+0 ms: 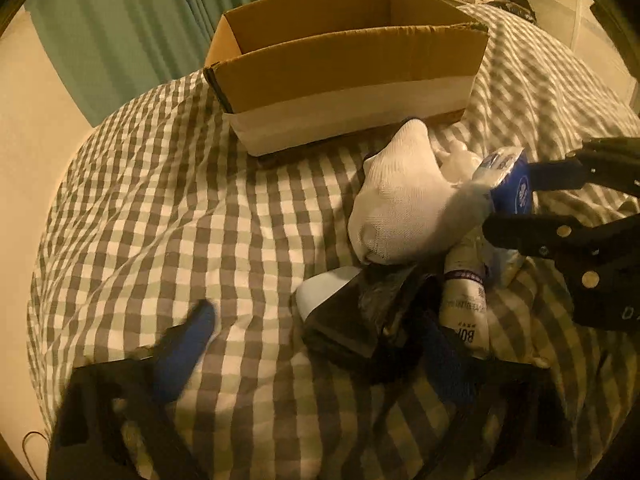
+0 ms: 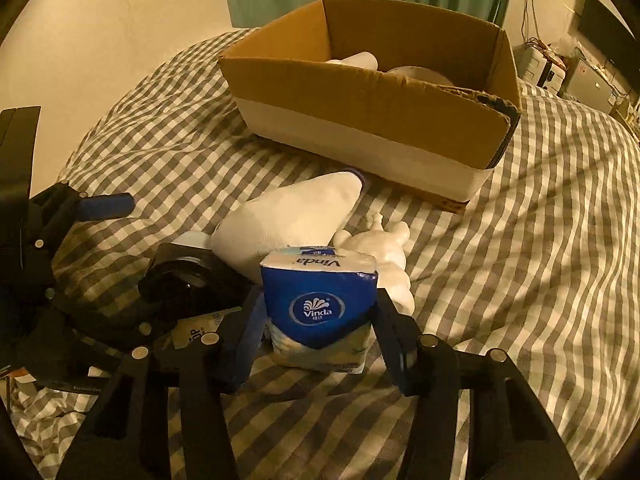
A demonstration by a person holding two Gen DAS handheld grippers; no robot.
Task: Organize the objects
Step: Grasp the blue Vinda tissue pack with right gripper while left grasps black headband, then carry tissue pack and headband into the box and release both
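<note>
The box (image 2: 360,120) wall hides most of the things inside. A bottle's (image 1: 464,312) label is half covered, unreadable. Left jaws blurred.

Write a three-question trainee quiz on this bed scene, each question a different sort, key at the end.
1. True or false: the right gripper has its fingers on either side of the Vinda tissue pack.
2. Which lies nearest the cardboard box? A) white sock B) black square item C) tissue pack
3. Fill in: the left gripper is ___ and holds nothing.

Key: 1 true; 2 A; 3 open
</note>
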